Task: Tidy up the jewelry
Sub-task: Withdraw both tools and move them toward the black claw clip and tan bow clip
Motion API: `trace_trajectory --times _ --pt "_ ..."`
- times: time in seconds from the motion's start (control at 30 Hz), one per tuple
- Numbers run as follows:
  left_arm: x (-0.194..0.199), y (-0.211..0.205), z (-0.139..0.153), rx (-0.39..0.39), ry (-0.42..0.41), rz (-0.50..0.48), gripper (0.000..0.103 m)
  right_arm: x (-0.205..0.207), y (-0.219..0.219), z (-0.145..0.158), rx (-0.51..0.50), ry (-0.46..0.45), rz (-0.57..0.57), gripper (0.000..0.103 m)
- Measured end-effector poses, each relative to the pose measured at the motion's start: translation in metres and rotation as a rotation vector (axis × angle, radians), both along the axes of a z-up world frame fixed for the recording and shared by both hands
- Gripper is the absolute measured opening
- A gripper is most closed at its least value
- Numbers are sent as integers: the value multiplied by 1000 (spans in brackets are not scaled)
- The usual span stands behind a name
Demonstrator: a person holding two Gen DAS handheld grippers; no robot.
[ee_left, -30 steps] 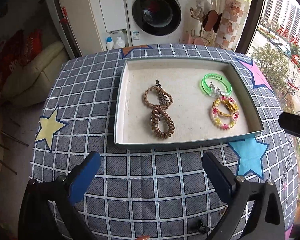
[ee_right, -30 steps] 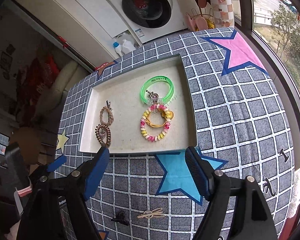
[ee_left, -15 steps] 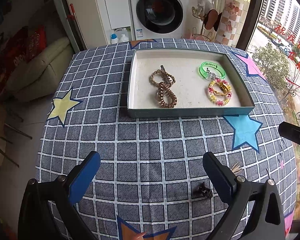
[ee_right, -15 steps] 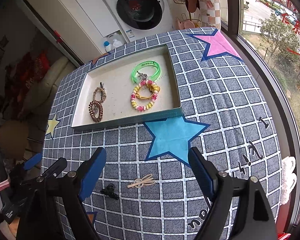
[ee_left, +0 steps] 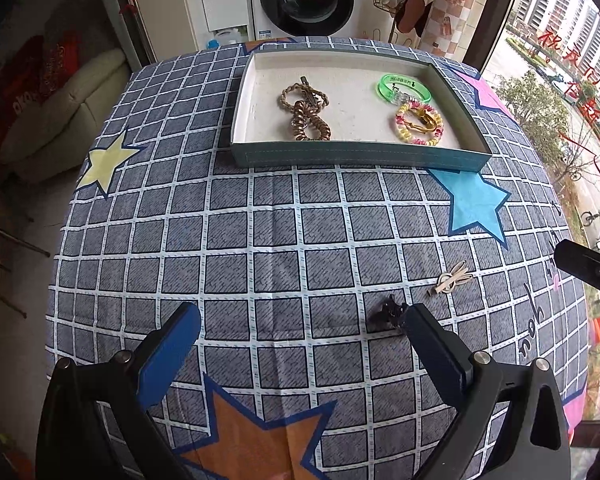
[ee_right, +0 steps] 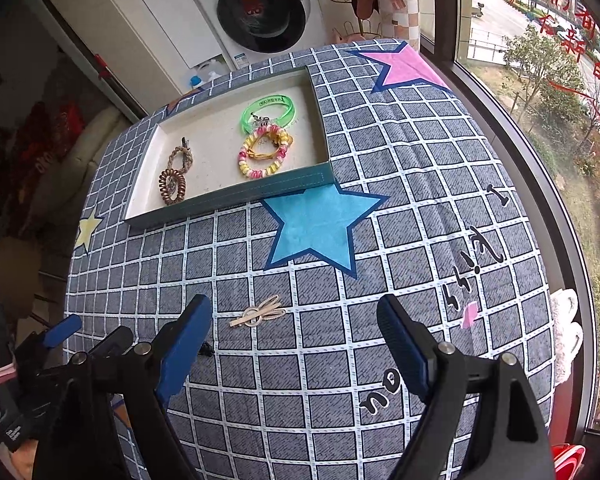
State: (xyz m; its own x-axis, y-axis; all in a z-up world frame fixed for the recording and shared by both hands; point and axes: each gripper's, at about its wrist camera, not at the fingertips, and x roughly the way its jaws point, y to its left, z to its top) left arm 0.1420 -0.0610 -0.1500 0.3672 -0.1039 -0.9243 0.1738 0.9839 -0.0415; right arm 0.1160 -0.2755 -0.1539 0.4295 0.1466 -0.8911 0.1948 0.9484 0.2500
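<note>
We note both the left gripper [ee_left: 300, 334] and right gripper [ee_right: 294, 316] spread wide, empty. Since the earlier frame, the shallow felt-lined tray [ee_left: 356, 156] has receded toward the checked tablecloth's [ee_left: 260, 232] far edge; a beige metal hair clip [ee_right: 258, 312] and a small black claw clip [ee_left: 388, 314] lie near its front edge.

Tablecloth [ee_right: 440, 216]: black script "you" (partly hidden). Window [ee_right: 540, 8]: red Chinese characters. Green bracelet [ee_right: 269, 110]: print illegible.
</note>
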Motion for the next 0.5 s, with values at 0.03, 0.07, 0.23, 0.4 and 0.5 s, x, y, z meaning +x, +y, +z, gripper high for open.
trace_trajectory --times 0.03,0.07,0.23,0.4,0.5 --pt "-2 -1 -2 -7 9 -1 103 -3 -1 -3 7 17 -3 87" --pt "-3 -2 -5 -12 16 -2 103 -5 -2 -7 12 35 -4 87" --pt "-7 -11 -16 -40 52 -28 103 -15 -2 -24 12 115 11 87" --pt "-7 -24 -27 -56 67 -34 103 -19 -7 -36 28 159 -11 87" --pt "-5 -33 -33 -55 73 -36 103 -19 -10 -41 33 174 -16 87"
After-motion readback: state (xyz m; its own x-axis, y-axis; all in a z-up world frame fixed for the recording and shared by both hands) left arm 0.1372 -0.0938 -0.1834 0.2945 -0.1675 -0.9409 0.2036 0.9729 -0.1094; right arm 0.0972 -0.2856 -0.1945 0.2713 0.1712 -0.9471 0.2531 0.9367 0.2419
